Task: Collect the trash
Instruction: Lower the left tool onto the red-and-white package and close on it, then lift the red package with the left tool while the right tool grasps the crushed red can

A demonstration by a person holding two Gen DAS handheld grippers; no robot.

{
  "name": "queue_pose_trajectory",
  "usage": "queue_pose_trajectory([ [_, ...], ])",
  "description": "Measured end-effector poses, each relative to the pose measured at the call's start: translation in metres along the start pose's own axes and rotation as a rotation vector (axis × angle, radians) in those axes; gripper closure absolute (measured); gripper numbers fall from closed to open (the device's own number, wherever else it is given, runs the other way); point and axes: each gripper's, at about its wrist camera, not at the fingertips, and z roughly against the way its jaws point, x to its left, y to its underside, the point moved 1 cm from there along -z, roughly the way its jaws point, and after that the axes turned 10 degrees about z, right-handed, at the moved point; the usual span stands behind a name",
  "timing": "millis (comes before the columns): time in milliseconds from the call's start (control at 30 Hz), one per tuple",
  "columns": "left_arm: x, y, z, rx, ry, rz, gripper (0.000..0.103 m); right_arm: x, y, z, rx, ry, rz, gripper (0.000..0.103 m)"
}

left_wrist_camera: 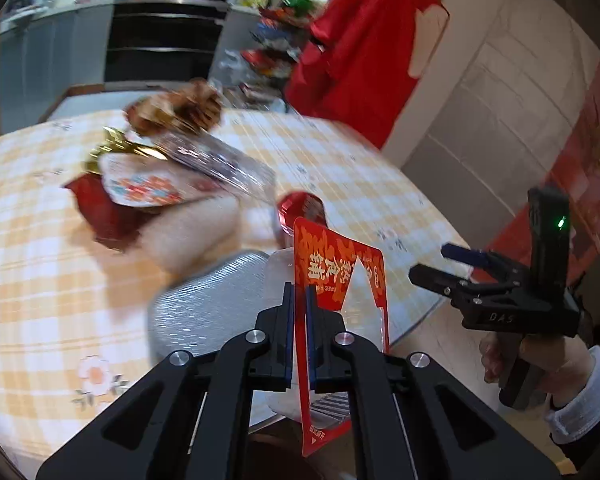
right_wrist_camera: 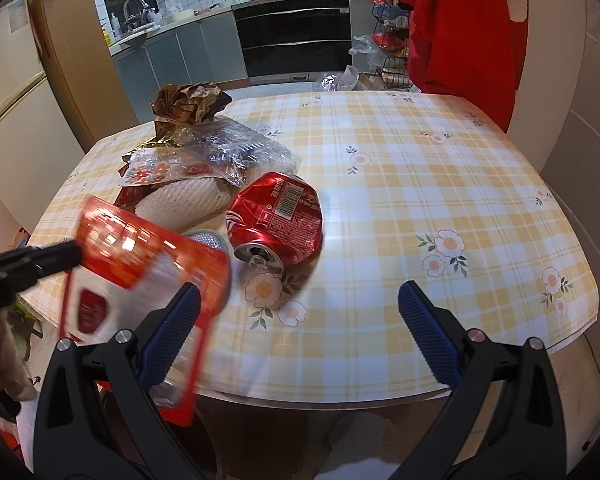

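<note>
Red wrapper (left_wrist_camera: 342, 280) pinched between left jaws.

red snack bag (left_wrist_camera: 340, 280) | held upright | crushed red can (right_wrist_camera: 278, 220) | on its side

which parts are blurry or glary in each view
Left wrist view: the trash pile and tablecloth smear with motion blur, while the held red packet and left hand-held gripper look sharp. Right wrist view: the packet is blurred, the crushed can crisp with glare; both views bend at the edges.
</note>
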Motion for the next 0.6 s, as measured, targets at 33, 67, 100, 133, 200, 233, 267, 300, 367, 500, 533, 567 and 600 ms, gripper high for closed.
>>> queue_pose_trajectory([
  [33,0.003,0.0,0.007,-0.015,-0.012,0.008,0.098,0.0,0.0,-0.001,0.0,0.0,0.002,0.006],
  [67,0.008,-0.001,0.013,-0.029,-0.026,0.017,0.098,0.0,-0.001,-0.002,0.001,0.0,0.004,0.006],
  [100,0.014,-0.001,0.02,-0.043,-0.04,0.028,0.098,0.0,-0.002,-0.004,0.0,-0.002,0.007,0.006],
  [133,0.021,-0.002,0.029,-0.061,-0.059,0.039,0.098,-0.001,-0.004,-0.006,-0.002,-0.003,0.012,0.006],
  [200,0.03,-0.004,0.039,-0.088,-0.095,0.05,0.098,-0.004,-0.011,-0.014,-0.01,-0.007,0.025,0.006],
  [233,0.036,-0.005,0.046,-0.103,-0.112,0.063,0.098,-0.005,-0.014,-0.018,-0.013,-0.01,0.027,0.006],
  [267,0.04,-0.007,0.05,-0.114,-0.122,0.072,0.098,-0.008,-0.018,-0.024,-0.017,-0.015,0.026,0.006],
  [300,0.046,-0.009,0.054,-0.127,-0.137,0.083,0.098,-0.013,-0.025,-0.035,-0.017,-0.019,0.021,0.006],
  [367,0.055,-0.012,0.062,-0.148,-0.161,0.096,0.098,-0.023,-0.037,-0.058,-0.005,-0.014,0.0,0.006],
  [500,0.068,-0.015,0.071,-0.164,-0.198,0.109,0.098,-0.032,-0.052,-0.1,0.02,-0.01,-0.02,0.006],
  [533,0.071,-0.013,0.072,-0.165,-0.206,0.107,0.098,-0.033,-0.055,-0.113,0.031,-0.026,-0.029,0.006],
  [567,0.074,-0.014,0.073,-0.164,-0.215,0.106,0.098,-0.034,-0.056,-0.119,0.038,-0.033,-0.034,0.006],
  [600,0.076,-0.013,0.073,-0.164,-0.22,0.107,0.098,-0.033,-0.058,-0.128,0.05,-0.042,-0.039,0.006],
])
